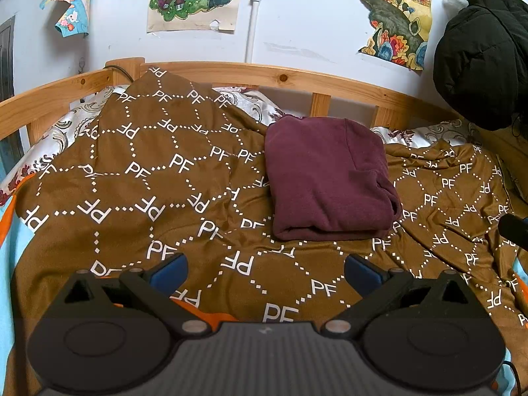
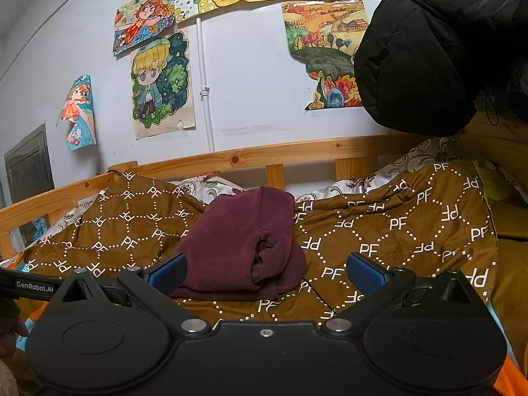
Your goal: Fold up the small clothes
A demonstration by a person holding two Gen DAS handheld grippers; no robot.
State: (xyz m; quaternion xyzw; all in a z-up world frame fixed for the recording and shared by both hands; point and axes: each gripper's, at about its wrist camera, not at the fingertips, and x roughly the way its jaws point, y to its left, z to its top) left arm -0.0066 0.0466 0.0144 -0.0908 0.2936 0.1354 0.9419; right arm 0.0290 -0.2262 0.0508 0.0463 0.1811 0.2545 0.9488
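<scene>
A maroon garment (image 1: 326, 178) lies folded into a thick rectangle on the brown "PF" patterned blanket (image 1: 158, 178). It also shows in the right wrist view (image 2: 241, 247), with a rolled sleeve end facing me. My left gripper (image 1: 265, 272) is open and empty, hovering over the blanket short of the garment's near edge. My right gripper (image 2: 265, 272) is open and empty, just in front of the garment, with its left blue pad (image 2: 166, 272) next to the garment's near left corner.
A wooden bed rail (image 1: 283, 77) runs along the far side against a white wall with drawings. A black puffy jacket (image 1: 481, 52) hangs at the right, also in the right wrist view (image 2: 425, 49). Part of the other gripper (image 1: 514, 227) shows at the right edge.
</scene>
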